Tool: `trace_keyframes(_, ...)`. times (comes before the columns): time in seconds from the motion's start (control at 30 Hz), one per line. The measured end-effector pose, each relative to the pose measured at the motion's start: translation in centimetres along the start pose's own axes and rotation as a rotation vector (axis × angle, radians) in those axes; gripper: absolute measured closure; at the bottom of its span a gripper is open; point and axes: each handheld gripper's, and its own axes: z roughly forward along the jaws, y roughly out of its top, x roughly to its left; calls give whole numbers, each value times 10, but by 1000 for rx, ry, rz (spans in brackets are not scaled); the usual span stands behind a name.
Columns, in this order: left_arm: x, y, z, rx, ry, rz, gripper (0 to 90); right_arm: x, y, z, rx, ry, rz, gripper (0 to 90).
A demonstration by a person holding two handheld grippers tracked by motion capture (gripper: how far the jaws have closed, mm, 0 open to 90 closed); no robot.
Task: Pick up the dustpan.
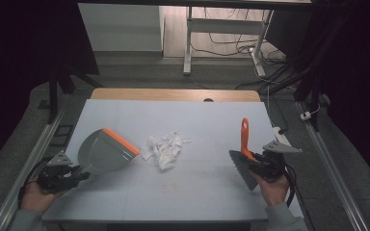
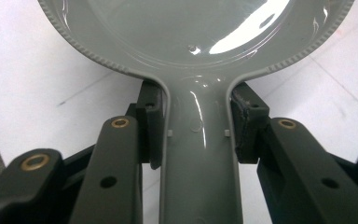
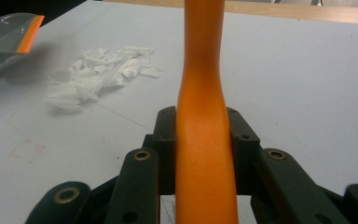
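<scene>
Now the left gripper [image 1: 72,174] fingers clamp the grey plastic dustpan [image 1: 107,151], lower left; the right gripper [image 1: 260,166] clamps the orange-handled brush [image 1: 244,147]. Keep the pan's lip flat on the tabletop [image 1: 212,120] beside the centre's white paper scraps [image 1: 165,148].

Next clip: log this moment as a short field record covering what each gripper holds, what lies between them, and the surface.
left gripper: shut on the handle of the grey dustpan, orange lip toward the scraps
right gripper: shut on the orange handle of the brush, bristle head nearest the hand
paper scraps: white pile on the table, between dustpan and brush, touching neither
table: pale sheet over a wooden top
sweeping: not yet begun
</scene>
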Motion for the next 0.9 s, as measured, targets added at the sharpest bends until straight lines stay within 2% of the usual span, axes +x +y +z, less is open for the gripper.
trace_keyframes(0.13, -5, 1, 4, 31, -19, 40, 622, 1, 0, 1, 0, 3, -1, 699)
trace_keyframes(0.27, -8, 3, 9, 79, -17, 76, 622, 2, 1, 2, -2, 6, -3, 699)
trace_keyframes(0.37, -11, 3, 12, 84, -40, 99, 622, 1, 1, 3, 0, 10, -1, 699)
trace_keyframes(0.5, -16, 4, 15, 96, -37, 132, 622, 1, 1, 3, 0, 9, 3, 699)
trace_keyframes(0.67, -24, 8, 24, 109, -54, 175, 622, 2, 1, 3, -1, 11, 0, 699)
trace_keyframes(0.9, -31, 11, 33, 136, -69, 208, 622, 2, 2, 4, -2, 10, 0, 699)
